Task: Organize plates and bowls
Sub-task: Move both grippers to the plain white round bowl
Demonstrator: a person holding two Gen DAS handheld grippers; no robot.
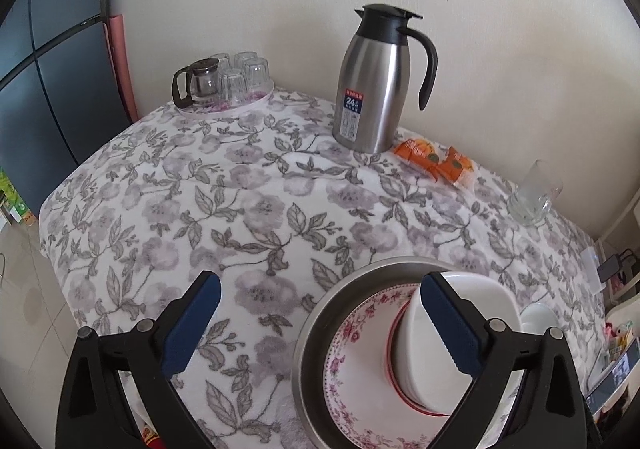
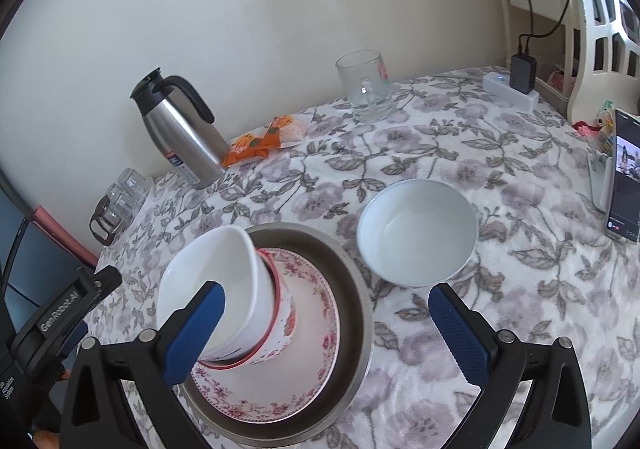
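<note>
Nesting remains unfinished: a white bowl (image 2: pixel 216 281) sits tilted in the red-rimmed bowl (image 2: pixel 280 329) on the floral plate (image 2: pixel 320 333) inside the steel pan (image 2: pixel 356 289), while a second white bowl (image 2: pixel 418 233) stands alone on the flowered tablecloth (image 2: pixel 500 289) just beside the pan. Left gripper (image 1: pixel 320 325) and right gripper (image 2: pixel 326 333) both stand spread wide, holding nothing. Recommended: take the loose bowl by its rim, level the tilted bowl first, lower squarely
</note>
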